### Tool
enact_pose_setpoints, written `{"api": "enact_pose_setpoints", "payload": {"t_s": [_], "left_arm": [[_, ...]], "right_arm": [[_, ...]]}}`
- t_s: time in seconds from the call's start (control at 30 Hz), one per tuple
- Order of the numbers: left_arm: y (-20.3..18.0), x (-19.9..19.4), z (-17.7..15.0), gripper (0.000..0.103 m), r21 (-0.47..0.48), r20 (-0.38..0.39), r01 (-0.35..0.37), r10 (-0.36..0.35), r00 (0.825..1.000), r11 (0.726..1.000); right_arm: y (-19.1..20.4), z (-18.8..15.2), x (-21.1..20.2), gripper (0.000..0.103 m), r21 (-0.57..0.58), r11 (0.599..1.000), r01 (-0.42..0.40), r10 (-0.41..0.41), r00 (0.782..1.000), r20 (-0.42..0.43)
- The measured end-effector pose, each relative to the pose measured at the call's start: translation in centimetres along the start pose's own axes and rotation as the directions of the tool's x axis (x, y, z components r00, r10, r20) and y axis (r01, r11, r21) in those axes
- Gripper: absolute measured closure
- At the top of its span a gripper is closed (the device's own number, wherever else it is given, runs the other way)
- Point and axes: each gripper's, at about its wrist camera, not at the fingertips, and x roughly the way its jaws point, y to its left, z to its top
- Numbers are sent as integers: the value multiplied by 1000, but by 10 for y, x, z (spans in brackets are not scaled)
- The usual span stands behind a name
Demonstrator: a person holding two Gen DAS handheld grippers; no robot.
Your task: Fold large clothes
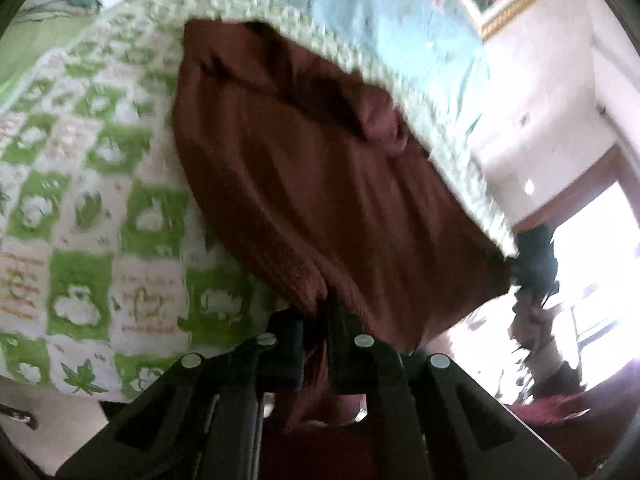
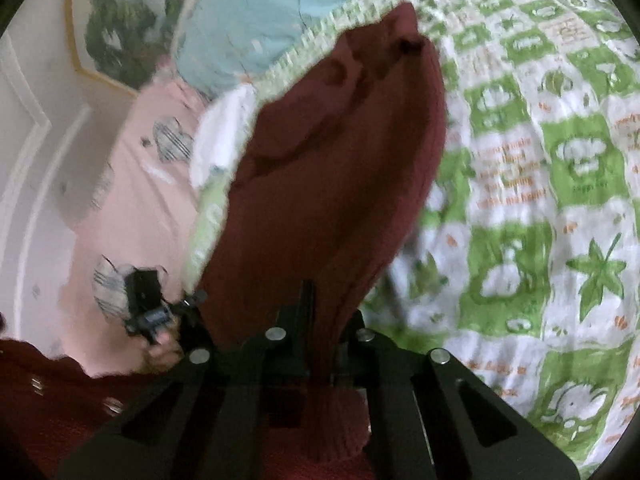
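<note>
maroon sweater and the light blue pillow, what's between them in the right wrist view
In the right wrist view, a strip of the green checkered quilt's edge runs between the maroon sweater and the light blue pillow; nothing else shows there.

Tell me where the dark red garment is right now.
The dark red garment fills the centre of both wrist views, held by the left gripper and right gripper, draped on the green-checked quilt.
</note>
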Motion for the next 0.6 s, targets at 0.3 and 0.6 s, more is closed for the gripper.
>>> {"api": "enact_pose_setpoints", "payload": {"t_s": [0.3,0.6], "left_arm": [[-12,-42,70,99,-20,214,5,-1,977,1000],[16,9,213,99,-100,309,-76,104,945,992]], "right_arm": [[31,68,-11,98,-20,993,-120,122,980,156],[-2,213,52,98,133,991,19,-52,966,251]]}}
